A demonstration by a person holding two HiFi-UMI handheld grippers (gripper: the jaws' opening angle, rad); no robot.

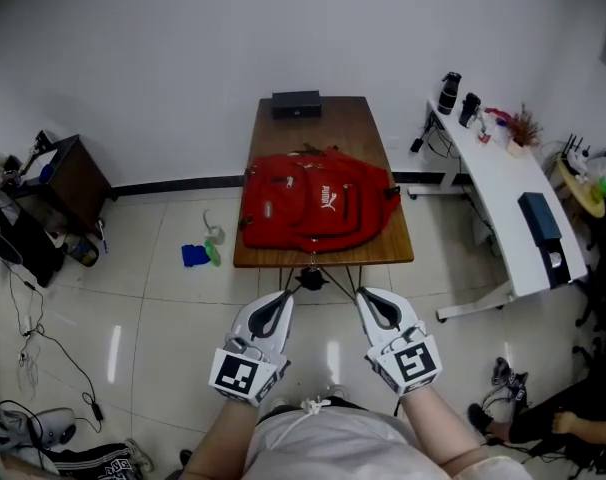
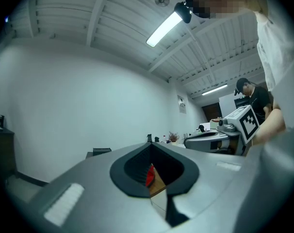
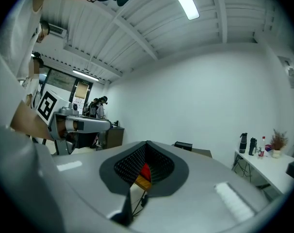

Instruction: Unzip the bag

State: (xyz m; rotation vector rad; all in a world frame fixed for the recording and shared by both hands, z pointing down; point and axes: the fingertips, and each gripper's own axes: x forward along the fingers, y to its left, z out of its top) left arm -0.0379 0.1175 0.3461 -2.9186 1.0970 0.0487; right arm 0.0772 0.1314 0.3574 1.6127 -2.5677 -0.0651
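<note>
A red backpack (image 1: 313,203) lies flat on a small brown table (image 1: 328,253) ahead of me, its front pocket facing up. Both grippers hang close to my body, over the floor and short of the table's near edge. The left gripper (image 1: 285,297) is shut with nothing in it, and so is the right gripper (image 1: 365,296). In the left gripper view the jaws of the left gripper (image 2: 150,146) meet, with a sliver of the backpack (image 2: 149,175) showing through the gap. The right gripper view shows the right gripper (image 3: 147,143) the same way, backpack (image 3: 145,170) beyond it.
A black box (image 1: 296,103) sits at the table's far end. A white desk (image 1: 513,203) with bottles stands to the right. A blue cloth (image 1: 195,255) lies on the floor at the left, near a dark cabinet (image 1: 78,173). Cables trail at the lower left.
</note>
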